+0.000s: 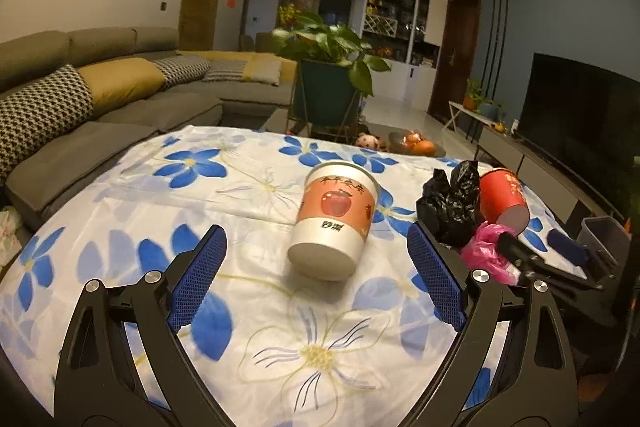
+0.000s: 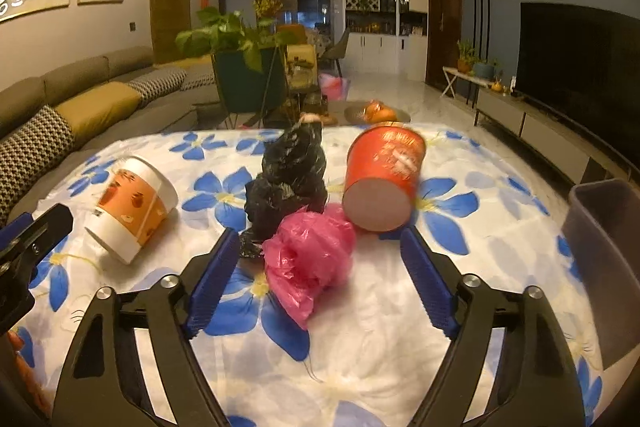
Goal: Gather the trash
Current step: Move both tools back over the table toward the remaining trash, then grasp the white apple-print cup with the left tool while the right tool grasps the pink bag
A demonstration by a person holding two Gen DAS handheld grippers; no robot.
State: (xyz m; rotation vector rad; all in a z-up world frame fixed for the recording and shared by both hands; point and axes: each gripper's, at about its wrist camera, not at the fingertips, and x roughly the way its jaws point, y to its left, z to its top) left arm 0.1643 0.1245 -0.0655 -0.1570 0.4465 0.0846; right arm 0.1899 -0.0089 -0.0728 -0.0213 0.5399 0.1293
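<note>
A white and orange paper cup lies on its side on the flowered tablecloth, its base toward me. My left gripper is open around its base, and neither pad touches it. To the right lie a crumpled black bag, a pink plastic bag and a tipped red cup. My right gripper is open, with the pink bag between its fingers and a gap on the right side. The left gripper's fingers show at the left edge of the right wrist view.
A grey bin stands off the table's right edge. Beyond the table are a potted plant, a dish of oranges, a grey sofa on the left and a television on the right.
</note>
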